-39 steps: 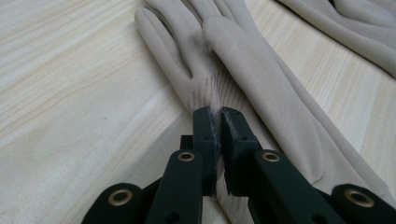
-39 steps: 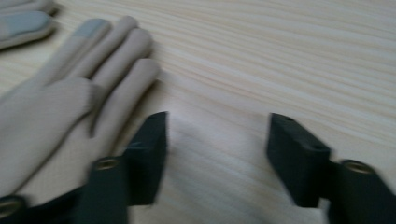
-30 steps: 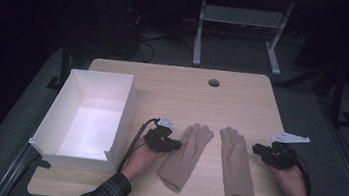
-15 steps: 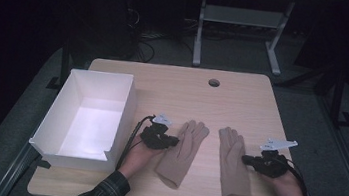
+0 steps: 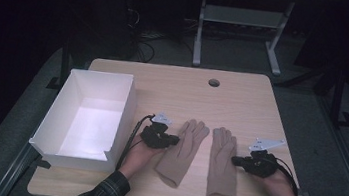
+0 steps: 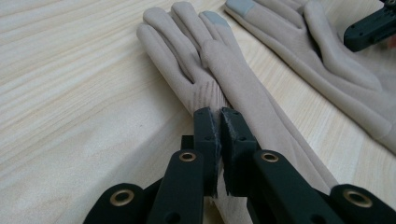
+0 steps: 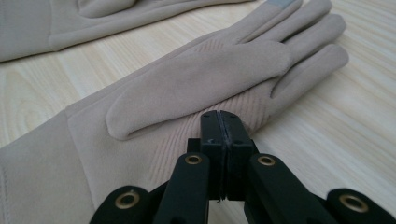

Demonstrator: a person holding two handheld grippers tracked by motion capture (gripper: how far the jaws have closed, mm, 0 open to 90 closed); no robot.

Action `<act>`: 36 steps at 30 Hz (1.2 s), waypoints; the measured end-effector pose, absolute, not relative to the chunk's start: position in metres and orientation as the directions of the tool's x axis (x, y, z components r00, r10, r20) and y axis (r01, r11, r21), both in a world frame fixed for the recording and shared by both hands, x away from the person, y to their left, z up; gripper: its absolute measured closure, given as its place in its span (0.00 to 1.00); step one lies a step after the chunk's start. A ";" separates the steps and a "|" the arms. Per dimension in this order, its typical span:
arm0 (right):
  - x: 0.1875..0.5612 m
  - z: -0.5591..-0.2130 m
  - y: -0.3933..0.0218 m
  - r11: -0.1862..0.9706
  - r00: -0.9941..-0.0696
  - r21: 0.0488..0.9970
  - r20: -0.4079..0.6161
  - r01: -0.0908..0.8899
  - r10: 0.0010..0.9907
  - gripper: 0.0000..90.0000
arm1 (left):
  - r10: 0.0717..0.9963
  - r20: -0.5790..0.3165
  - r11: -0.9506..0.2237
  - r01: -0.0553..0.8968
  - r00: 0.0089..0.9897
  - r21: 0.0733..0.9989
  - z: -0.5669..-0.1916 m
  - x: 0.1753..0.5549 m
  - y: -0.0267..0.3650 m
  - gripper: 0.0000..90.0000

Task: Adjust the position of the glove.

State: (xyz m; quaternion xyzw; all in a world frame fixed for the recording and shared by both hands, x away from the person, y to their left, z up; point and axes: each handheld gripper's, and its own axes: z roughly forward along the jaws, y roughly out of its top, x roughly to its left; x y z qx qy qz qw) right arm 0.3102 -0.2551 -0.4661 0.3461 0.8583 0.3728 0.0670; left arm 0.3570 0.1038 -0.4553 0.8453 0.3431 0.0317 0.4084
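Left glove (image 5: 182, 152) lain flat at table (image 5: 242, 101) centre, edge pinched in closed left gripper (image 5: 173, 140), right glove (image 5: 222, 162) just beside it, edge clamped by right gripper (image 5: 236, 161), jaws just closed, white box (image 5: 123, 112) at left.

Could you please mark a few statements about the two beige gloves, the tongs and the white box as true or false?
1. The left tongs are shut on the edge of the left beige fabric glove. True.
2. The right beige fabric glove lies inside the open white cardboard box. False: it lies flat on the light wooden table, and the box is empty.
3. The right tongs are shut at the right glove's edge. True.
4. The gloves are stacked. False: they lie side by side, apart.
5. The box stands right of both gloves. False: it stands to their left.
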 end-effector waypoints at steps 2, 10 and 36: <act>0.310 -0.466 -0.251 0.484 -0.756 0.684 0.153 0.546 0.637 0.99 | 0.605 -0.230 -0.426 0.553 0.763 0.716 -0.455 0.357 0.104 0.95; 0.308 -0.466 -0.238 0.507 -0.788 0.685 0.163 0.523 0.593 0.99 | 0.599 -0.245 -0.407 0.553 0.763 0.727 -0.453 0.356 0.103 0.95; 0.311 -0.468 -0.204 0.521 -0.822 0.691 0.193 0.501 0.535 0.99 | 0.486 -0.311 -0.362 0.513 0.816 0.778 -0.423 0.349 0.078 0.95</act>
